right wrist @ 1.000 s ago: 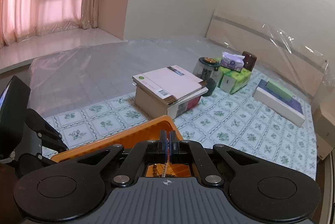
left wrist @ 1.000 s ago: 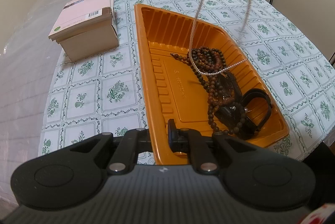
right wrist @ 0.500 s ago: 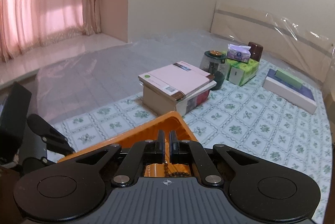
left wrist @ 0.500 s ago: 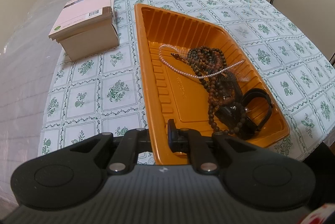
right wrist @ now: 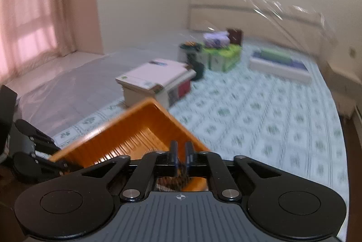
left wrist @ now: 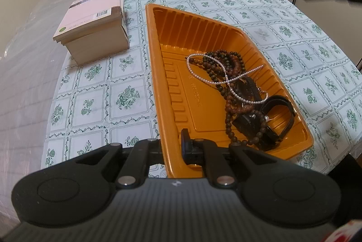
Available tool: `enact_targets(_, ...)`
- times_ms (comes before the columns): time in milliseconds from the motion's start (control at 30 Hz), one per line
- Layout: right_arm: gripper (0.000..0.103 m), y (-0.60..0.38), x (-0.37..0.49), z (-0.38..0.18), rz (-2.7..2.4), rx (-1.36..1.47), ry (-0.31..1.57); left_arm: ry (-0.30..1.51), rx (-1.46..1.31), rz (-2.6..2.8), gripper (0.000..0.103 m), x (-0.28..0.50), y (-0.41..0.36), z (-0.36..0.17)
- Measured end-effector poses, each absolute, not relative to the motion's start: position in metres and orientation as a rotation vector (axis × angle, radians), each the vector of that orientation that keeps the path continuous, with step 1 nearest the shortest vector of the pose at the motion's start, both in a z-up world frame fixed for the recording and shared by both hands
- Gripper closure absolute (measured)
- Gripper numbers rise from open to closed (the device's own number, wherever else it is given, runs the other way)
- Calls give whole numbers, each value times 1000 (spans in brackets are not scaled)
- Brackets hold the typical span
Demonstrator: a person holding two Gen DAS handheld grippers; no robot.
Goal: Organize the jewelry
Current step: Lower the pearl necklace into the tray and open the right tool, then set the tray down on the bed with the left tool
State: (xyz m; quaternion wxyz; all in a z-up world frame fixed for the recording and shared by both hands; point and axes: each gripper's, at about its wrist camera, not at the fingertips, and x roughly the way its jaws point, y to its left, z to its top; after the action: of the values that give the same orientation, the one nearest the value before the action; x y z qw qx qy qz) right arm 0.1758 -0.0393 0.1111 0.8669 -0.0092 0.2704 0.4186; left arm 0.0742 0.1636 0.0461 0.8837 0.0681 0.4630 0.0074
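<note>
1. The pearl necklace (left wrist: 222,80), which was hanging from the right tool a second ago, is now lying in the orange tray (left wrist: 172,74), draped in loops over the brown bead strands (left wrist: 228,65) and reaching toward the black watch (left wrist: 275,115).
2. The right tool (right wrist: 180,152) is standing slightly parted after just opening, with nothing between its fingers (the view is blurred), and it is hovering over the tray's near end.
3. The left tool (left wrist: 172,147) is staying clamped on the tray's near rim, steadying it on the tabletop (left wrist: 282,22) exactly as before.
4. This is suggesting that the necklace's placement is finished, so the right tool is free to fetch whatever piece remains; none is showing on the cloth outside the tray.
5. The tan box (left wrist: 95,29) beside the tray is sitting untouched.
</note>
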Motion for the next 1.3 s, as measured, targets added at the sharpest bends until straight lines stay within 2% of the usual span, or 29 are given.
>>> enact_targets(33, 73, -45, 174, 105, 861, 3, 587, 963, 142, 15, 95, 74, 163, 46)
enact_targets(67, 56, -52, 171, 98, 843, 30, 605, 963, 141, 16, 95, 74, 164, 46)
enact_targets(100, 47, -59, 168, 91, 826, 59, 618, 964, 141, 16, 95, 74, 164, 46)
enact_targets(133, 46, -65, 166, 85, 811, 84, 628, 963, 139, 15, 95, 74, 164, 46)
enact_targets(567, 45, -135, 130, 11, 591, 247, 843, 956, 60, 4, 95, 71, 182, 38)
enact_targets(767, 45, -151, 120, 2, 528, 269, 873, 965, -78, 4, 93, 67, 207, 25)
enact_targets(900, 45, -155, 114, 2, 510, 279, 875, 965, -164, 6, 86, 62, 224, 18)
enact_targets(1033, 45, -152, 111, 5, 512, 279, 870, 950, -216, 11, 85, 52, 237, 18)
enact_targets(1233, 44, -146, 104, 10, 525, 292, 865, 865, -232, 98, 70, 26, 242, 37)
enact_targets(1267, 44, -145, 101, 11, 530, 292, 866, 844, -229, 110, 63, 22, 240, 42)
enact_targets(1300, 44, -143, 99, 11, 532, 290, 871, 816, -230, 125, 51, 15, 238, 47)
